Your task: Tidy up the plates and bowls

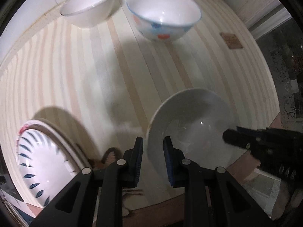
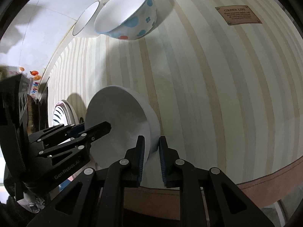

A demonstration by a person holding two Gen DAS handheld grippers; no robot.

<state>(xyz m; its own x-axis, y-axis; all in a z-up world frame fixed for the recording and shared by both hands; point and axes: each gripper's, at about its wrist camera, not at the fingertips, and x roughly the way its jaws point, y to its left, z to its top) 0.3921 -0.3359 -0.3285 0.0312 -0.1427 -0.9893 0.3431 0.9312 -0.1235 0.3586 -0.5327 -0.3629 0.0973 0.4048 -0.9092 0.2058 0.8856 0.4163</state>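
A plain white bowl (image 1: pixel 191 124) is held near the table's front edge, also shown in the right wrist view (image 2: pixel 117 117). My left gripper (image 1: pixel 153 141) has its fingers on either side of the bowl's left rim. My right gripper (image 2: pixel 151 141) is shut on the bowl's right rim; it shows in the left wrist view (image 1: pixel 233 136). A blue-leaf patterned plate (image 1: pixel 43 158) on another plate lies at the front left. A bowl with blue and red spots (image 1: pixel 162 17) and a plain white bowl (image 1: pixel 89 7) stand at the back.
The striped tablecloth (image 1: pixel 94 75) covers the table, with a brown label patch (image 1: pixel 231 40) at the right. A white wall runs behind the bowls. The table's brown front edge (image 2: pixel 265 185) is close below the grippers.
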